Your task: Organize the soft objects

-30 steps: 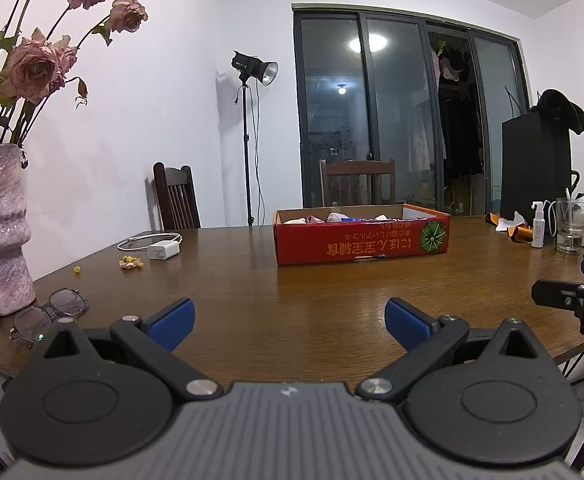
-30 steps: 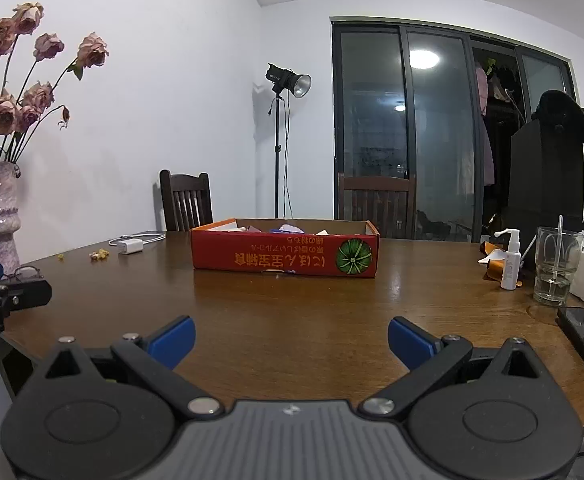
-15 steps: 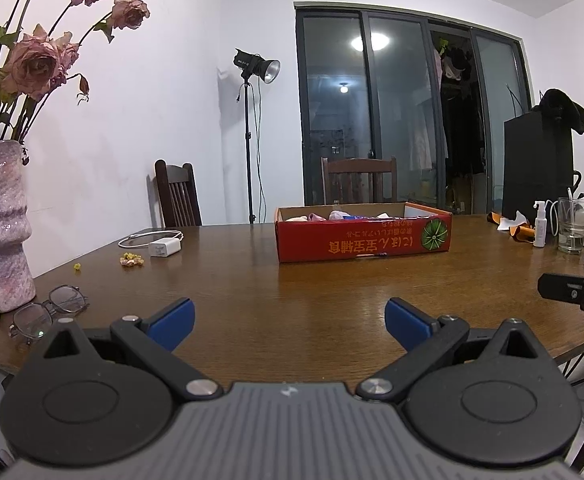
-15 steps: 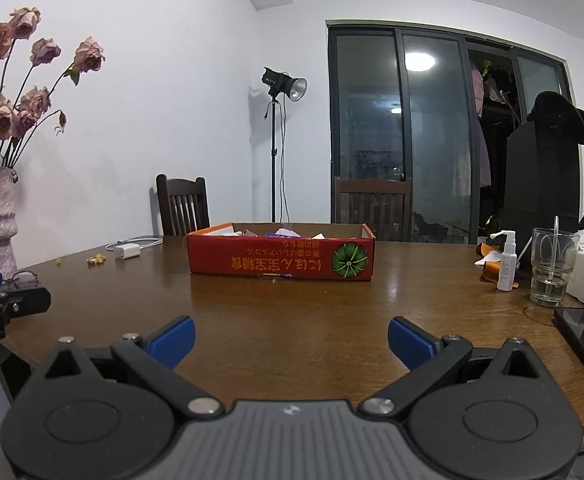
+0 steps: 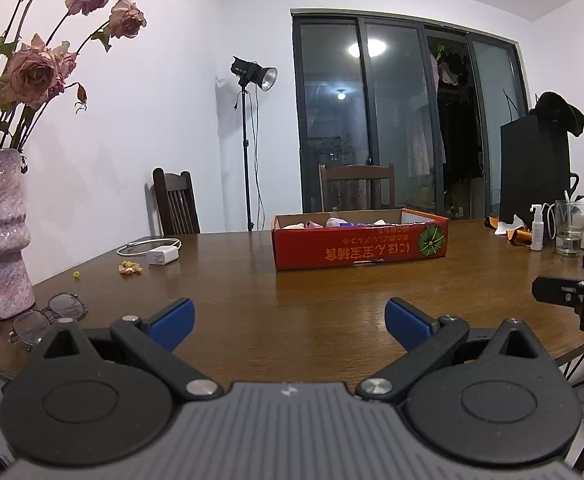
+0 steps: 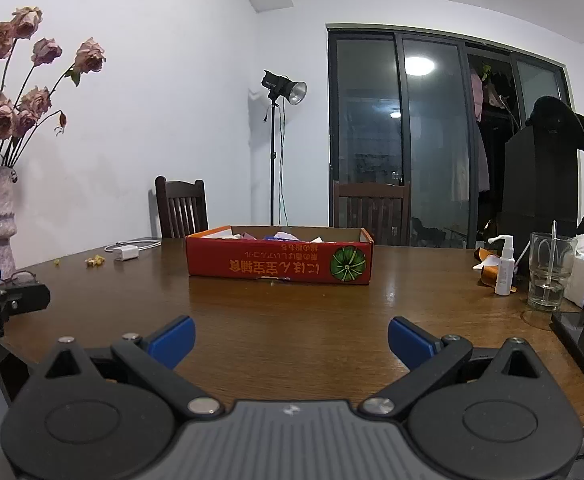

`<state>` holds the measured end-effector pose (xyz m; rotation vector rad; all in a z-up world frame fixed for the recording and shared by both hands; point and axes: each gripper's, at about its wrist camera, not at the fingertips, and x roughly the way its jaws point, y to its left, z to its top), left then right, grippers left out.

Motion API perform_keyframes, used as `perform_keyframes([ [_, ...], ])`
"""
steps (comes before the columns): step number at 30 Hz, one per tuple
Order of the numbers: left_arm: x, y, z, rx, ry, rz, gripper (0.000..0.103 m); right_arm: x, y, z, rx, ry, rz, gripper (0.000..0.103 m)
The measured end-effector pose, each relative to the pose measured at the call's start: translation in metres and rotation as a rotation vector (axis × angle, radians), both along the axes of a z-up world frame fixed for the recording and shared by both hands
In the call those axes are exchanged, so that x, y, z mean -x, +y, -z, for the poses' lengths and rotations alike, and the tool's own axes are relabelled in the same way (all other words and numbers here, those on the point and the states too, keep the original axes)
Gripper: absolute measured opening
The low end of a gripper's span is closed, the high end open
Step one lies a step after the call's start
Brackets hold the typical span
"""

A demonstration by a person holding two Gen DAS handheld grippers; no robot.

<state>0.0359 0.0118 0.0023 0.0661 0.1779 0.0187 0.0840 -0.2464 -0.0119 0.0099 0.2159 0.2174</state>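
Left wrist view: both tools (left tool (image 5: 287, 322), right tool (image 6: 290, 336)) gape empty before a shallow red cardboard box (image 5: 362, 249).

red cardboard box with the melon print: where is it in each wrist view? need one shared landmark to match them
Left wrist: red box sits right of centre, mid-height, on the far part of the table, melon print at its right end.
Right wrist: red box sits about centre, mid-height, melon print again at its right end.
Shared landmark: the studio light on a stand, behind the box and left of the dark glass doors.
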Motion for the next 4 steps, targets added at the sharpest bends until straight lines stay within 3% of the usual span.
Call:
perform_keyframes([
  [4, 0.0022, 0.0016, -0.0013, 0.016, -0.026, -0.013, 0.103, 0.0009, -0.0004, -0.0013, -0.005, -0.015, 0.006, 0.103],
])
